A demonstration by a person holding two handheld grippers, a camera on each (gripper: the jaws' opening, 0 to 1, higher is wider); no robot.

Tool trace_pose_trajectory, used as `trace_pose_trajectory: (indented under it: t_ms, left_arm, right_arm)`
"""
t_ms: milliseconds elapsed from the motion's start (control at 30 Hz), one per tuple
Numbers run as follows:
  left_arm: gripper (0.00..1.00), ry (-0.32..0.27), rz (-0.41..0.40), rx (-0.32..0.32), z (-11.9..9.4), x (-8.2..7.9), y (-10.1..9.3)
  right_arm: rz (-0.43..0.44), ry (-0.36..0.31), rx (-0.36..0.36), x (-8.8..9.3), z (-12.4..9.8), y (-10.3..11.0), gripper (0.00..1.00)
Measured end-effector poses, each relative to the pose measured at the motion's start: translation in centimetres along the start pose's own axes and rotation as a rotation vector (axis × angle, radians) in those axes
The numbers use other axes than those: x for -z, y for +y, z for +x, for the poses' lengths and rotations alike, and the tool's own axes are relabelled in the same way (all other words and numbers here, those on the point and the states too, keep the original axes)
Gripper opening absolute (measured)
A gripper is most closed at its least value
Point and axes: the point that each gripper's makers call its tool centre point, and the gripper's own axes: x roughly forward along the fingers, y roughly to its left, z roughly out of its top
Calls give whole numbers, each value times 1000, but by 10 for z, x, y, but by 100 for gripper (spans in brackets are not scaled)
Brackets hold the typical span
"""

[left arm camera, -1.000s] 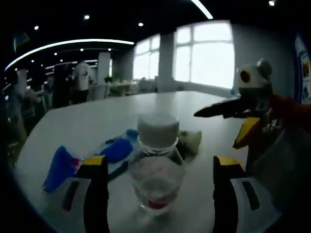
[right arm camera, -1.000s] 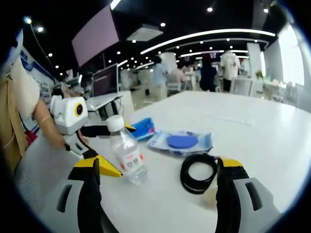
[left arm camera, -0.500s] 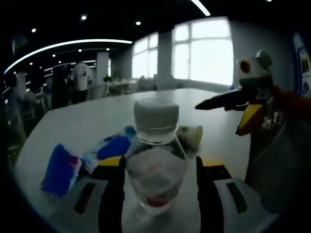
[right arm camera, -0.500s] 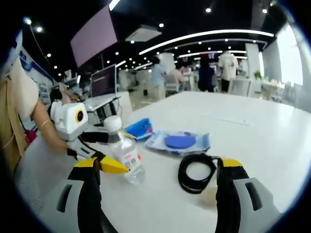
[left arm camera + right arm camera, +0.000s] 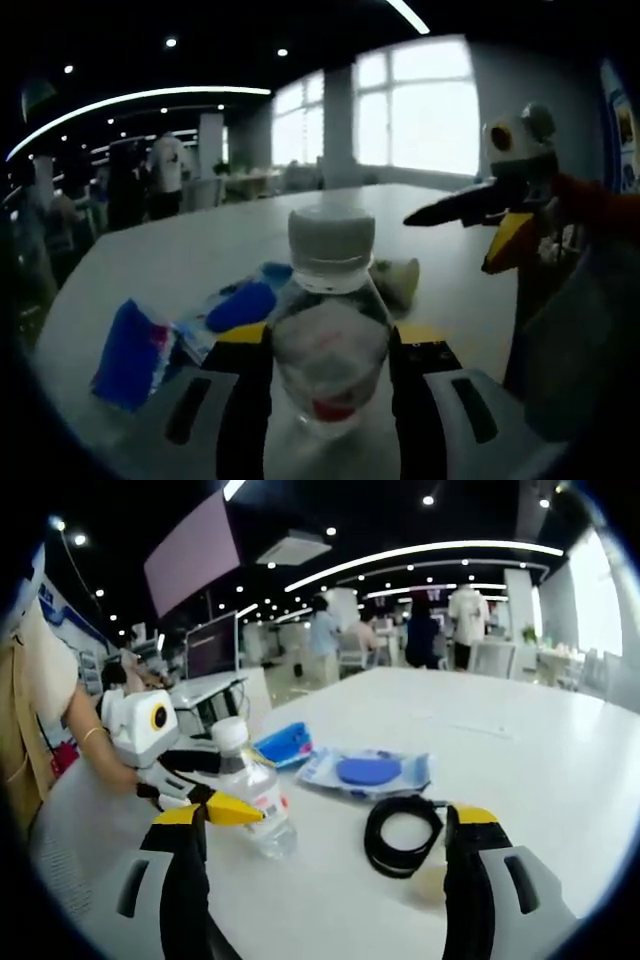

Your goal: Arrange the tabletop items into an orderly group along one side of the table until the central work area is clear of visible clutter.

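Left gripper view: left gripper (image 5: 330, 350) has its jaws pressed against both sides of the clear water bottle (image 5: 330, 340), upright on the white table (image 5: 190, 250).
Behind bottle: blue packet (image 5: 130, 350), clear pouch with a blue disc (image 5: 240, 305), pale lump (image 5: 398, 282).
Right gripper view: right gripper (image 5: 325, 850) has its jaws spread wide, holding nothing, with the black ring (image 5: 403, 835) lying between them on the table.
Beyond ring: pouch, then blue packet; bottle stands left of the ring.
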Motion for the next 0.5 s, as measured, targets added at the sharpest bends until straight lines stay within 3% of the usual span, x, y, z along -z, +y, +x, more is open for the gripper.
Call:
trace_pose_trajectory:
  t_ms: [500]
  left_arm:
    - [43, -1, -4, 45, 3, -1, -1]
  right_arm:
    - [2, -4, 1, -1, 0, 0, 98]
